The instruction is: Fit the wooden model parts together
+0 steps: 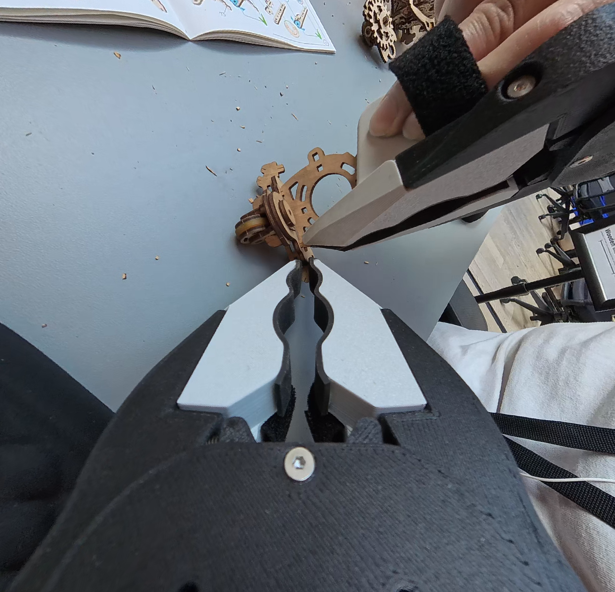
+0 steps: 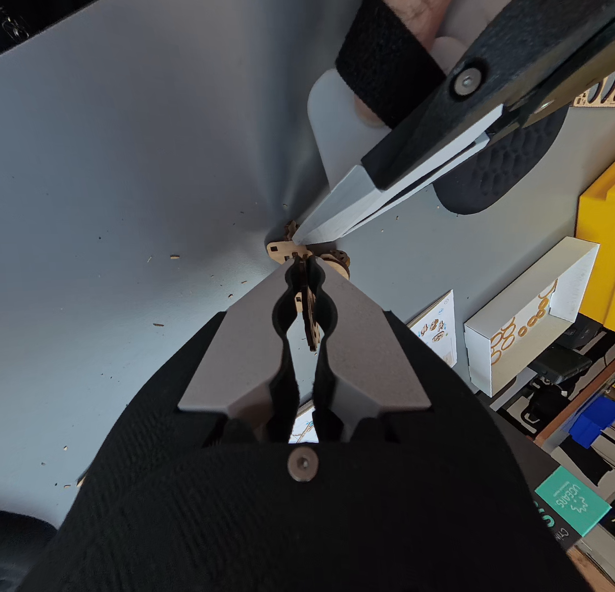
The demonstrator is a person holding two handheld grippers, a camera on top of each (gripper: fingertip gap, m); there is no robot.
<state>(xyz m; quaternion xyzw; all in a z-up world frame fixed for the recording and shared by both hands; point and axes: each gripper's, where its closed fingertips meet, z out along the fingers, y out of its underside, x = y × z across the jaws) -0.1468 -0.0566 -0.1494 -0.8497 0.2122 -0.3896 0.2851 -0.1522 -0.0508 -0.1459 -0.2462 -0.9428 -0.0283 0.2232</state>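
A small wooden sub-assembly (image 1: 283, 209) is held just above the grey table (image 1: 116, 176). It is a flat ring-shaped plate (image 1: 327, 171) with a stack of small round discs (image 1: 253, 228) and a cross-shaped peg on its face. My left gripper (image 1: 304, 264) is shut on the plate's near tab. My right gripper (image 1: 311, 241) comes in from the upper right and is shut on the same assembly beside the discs. In the right wrist view my right gripper (image 2: 301, 259) pinches a flat wooden piece (image 2: 309, 309) edge-on between its pads. The left gripper (image 2: 299, 239) meets it at a pale tab (image 2: 283, 249).
An open instruction booklet (image 1: 199, 10) lies at the far side, and a built wooden gear model (image 1: 396, 16) at the far right. Wood crumbs dot the table. A white box (image 2: 532, 319), a yellow box (image 2: 595, 243) and a leaflet (image 2: 436, 329) lie near the table's edge. Less than 4 cm separates the two grippers' tips.
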